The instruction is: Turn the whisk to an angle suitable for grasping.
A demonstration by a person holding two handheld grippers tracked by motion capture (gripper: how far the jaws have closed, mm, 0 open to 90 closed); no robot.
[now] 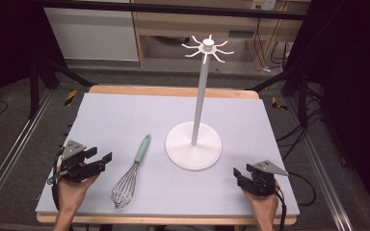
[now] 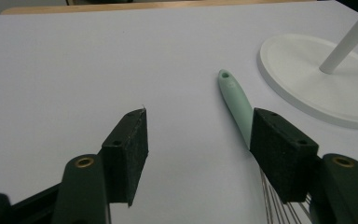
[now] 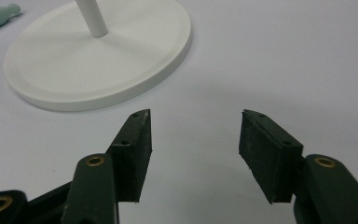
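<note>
A wire whisk (image 1: 134, 171) with a mint-green handle (image 2: 235, 100) lies on the table, left of centre, handle pointing away from me. To its right stands a white hook stand (image 1: 193, 144), a tall pole on a round base (image 2: 307, 79) with curved hooks at the top (image 1: 207, 48). My left gripper (image 1: 101, 155) hovers just left of the whisk, open and holding nothing (image 2: 198, 128); its right jaw covers the lower end of the handle. My right gripper (image 1: 243, 169) is at the front right, open and holding nothing (image 3: 195, 126), facing the stand's base (image 3: 121, 60).
The pale lilac mat (image 1: 125, 120) covers a wooden table (image 1: 173, 90). Black frame legs and cables stand on the floor to both sides. Shelving is behind the table.
</note>
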